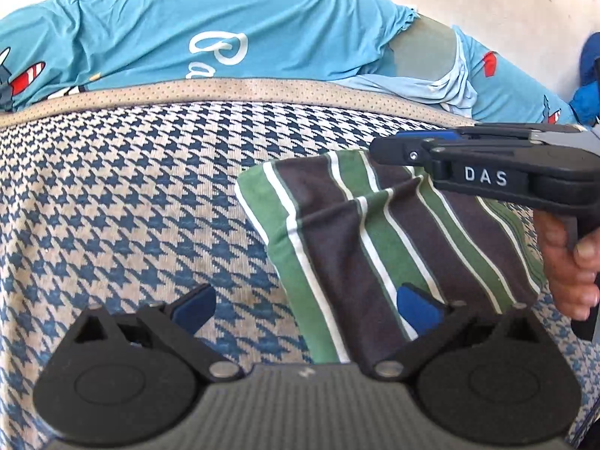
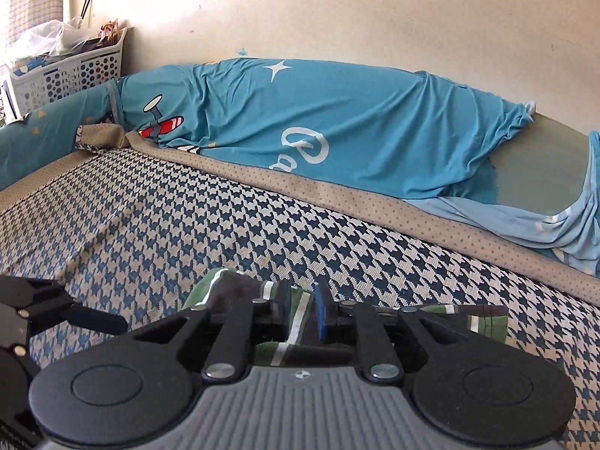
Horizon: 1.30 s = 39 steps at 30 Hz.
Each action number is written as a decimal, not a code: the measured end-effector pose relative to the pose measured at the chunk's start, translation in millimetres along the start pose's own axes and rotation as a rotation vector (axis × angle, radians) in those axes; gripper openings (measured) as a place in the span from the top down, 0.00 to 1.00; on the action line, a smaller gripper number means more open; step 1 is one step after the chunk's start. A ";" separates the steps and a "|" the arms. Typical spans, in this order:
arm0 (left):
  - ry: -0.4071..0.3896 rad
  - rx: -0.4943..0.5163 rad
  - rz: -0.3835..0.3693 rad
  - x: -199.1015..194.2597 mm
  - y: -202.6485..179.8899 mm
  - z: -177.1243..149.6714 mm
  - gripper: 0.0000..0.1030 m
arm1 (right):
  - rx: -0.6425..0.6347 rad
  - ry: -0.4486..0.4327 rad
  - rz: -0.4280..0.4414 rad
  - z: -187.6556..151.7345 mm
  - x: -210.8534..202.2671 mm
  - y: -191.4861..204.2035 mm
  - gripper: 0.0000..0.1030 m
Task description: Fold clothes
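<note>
Stripes of green, brown and white cover the folded cloth (image 1: 378, 240) on the checked bed cover (image 1: 131, 195). Right gripper (image 2: 303, 313) pinches it; left gripper (image 1: 305, 305) gapes wide. Blue sheet (image 2: 337, 120) lines the wall (image 2: 375, 11).

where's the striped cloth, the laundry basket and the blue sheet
striped cloth (image 1: 375, 232): left wrist view, middle of the folded piece
laundry basket (image 2: 75, 73): right wrist view, perforated front wall
blue sheet (image 2: 337, 112): right wrist view, its smooth middle

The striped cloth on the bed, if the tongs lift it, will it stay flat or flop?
The striped cloth would probably flop: it creases where the right tongs pinch it. It looks thin and light. The woven houndstooth cover may drag it if pushed, bunching rather than sliding.
</note>
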State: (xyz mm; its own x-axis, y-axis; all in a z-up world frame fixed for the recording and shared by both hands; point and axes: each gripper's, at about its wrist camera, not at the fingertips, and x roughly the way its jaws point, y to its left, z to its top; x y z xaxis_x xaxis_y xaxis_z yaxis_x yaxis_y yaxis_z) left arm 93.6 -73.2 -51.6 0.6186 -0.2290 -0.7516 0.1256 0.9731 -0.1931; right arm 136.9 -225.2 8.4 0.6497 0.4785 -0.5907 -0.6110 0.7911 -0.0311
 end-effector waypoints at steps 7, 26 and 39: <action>0.011 0.073 0.023 2.9 -12.8 -13.0 0.00 | -0.029 -0.001 0.042 -4.3 8.4 4.4 0.69; 0.020 0.117 0.011 3.7 -13.1 -14.7 0.00 | -0.163 0.011 0.103 -5.0 38.3 4.9 0.73; 0.019 0.163 0.033 5.1 -20.7 -20.0 0.00 | -0.121 -0.083 -0.044 1.5 36.8 9.8 0.97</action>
State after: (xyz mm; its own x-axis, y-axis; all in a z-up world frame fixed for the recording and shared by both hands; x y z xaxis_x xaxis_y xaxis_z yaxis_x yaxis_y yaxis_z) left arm 78.7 -95.0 -64.0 0.6104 -0.1955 -0.7676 0.2303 0.9710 -0.0641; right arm 155.5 -199.2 -12.5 0.7088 0.4784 -0.5184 -0.6280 0.7626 -0.1549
